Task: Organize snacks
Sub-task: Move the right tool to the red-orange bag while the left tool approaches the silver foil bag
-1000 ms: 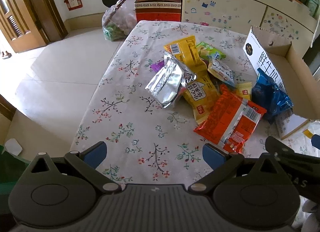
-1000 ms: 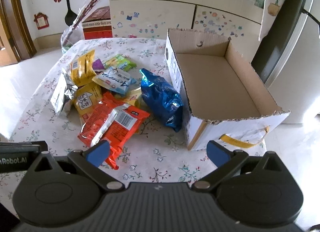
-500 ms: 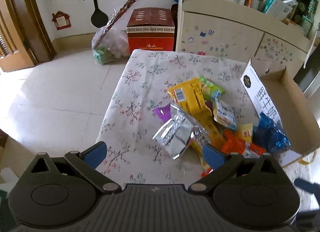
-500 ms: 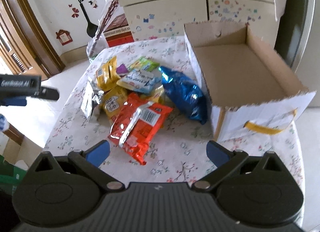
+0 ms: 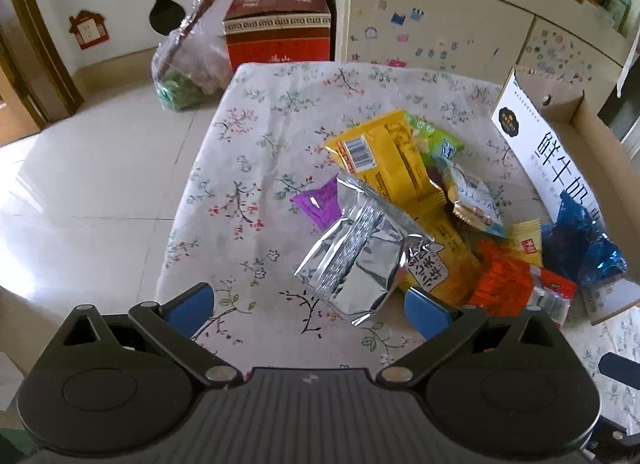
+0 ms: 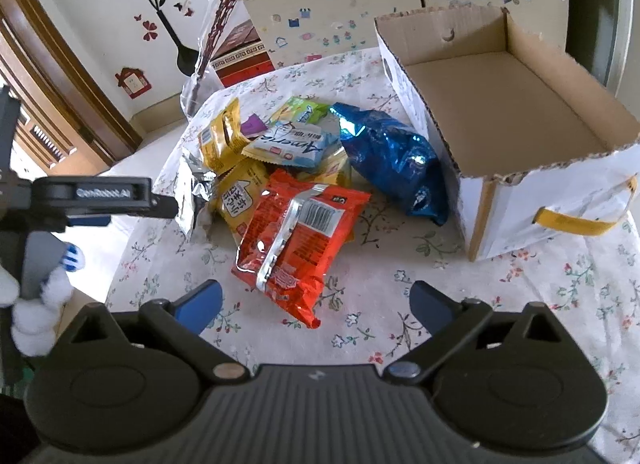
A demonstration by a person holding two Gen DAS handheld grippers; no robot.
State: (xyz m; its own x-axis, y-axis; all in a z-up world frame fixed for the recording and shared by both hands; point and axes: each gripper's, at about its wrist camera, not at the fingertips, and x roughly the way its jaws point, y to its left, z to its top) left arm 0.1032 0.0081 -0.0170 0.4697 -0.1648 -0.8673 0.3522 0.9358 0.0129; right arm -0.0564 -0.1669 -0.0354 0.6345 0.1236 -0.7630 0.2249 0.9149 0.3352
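A pile of snack packets lies on the floral tablecloth (image 5: 248, 191): a silver packet (image 5: 360, 260), yellow packets (image 5: 384, 155), a purple one (image 5: 318, 203), an orange-red packet (image 6: 298, 232) and a blue foil bag (image 6: 394, 165). An open, empty cardboard box (image 6: 500, 103) stands to their right. My left gripper (image 5: 306, 306) is open and empty, just before the silver packet. My right gripper (image 6: 316, 300) is open and empty, above the near end of the orange-red packet. The left gripper also shows in the right wrist view (image 6: 100, 195), left of the pile.
A sticker-covered cabinet (image 5: 440, 31) stands behind the table. A red box (image 5: 278, 23) and a clear plastic bag (image 5: 188, 71) sit on the floor at the far left. A wooden door (image 6: 52, 83) is at the left. The table's left edge drops to tiled floor (image 5: 100, 183).
My left gripper has moved closer to the silver packet. My right gripper has moved in toward the orange-red packet. Both stay open and empty.
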